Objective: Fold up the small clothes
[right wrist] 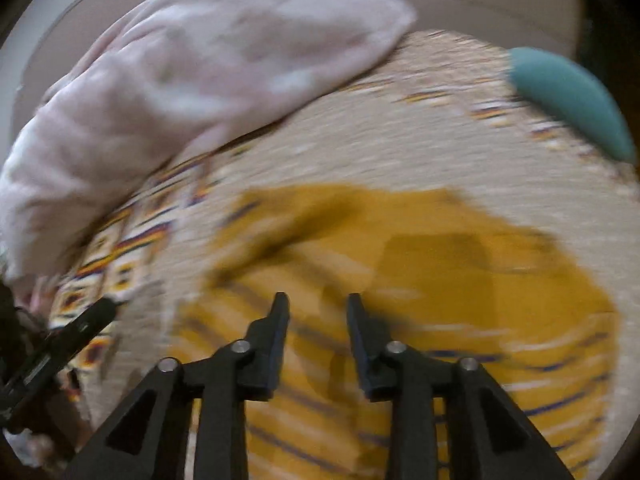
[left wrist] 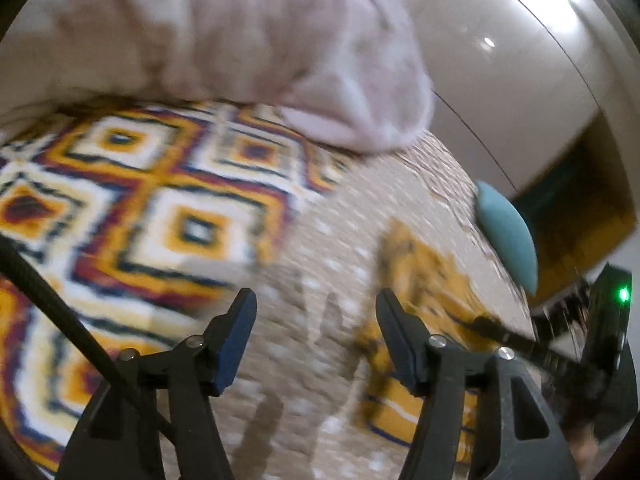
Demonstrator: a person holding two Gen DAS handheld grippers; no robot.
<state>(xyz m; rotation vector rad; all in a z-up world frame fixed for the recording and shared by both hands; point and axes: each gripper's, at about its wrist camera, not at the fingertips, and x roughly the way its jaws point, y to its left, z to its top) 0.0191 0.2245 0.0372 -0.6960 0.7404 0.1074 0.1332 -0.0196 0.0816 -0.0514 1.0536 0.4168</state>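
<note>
Left wrist view: patterned blanket point(left wrist: 132, 208), diamond print in yellow, maroon, white, covers left of surface; beige textured spread point(left wrist: 320, 264) to its right. Pink fluffy throw point(left wrist: 248, 40) heaped behind. Teal cushion point(left wrist: 508, 232) at right edge, pale glossy wall point(left wrist: 500, 60) beyond.

Left gripper point(left wrist: 316, 336) jaws parted wide, nothing between, over bare beige. Yellow striped garment point(left wrist: 416, 280) just right of jaws, blurred.

Right wrist view: right gripper point(right wrist: 318, 316) jaws apart, empty, directly above garment, which lies spread flat on beige.
</note>
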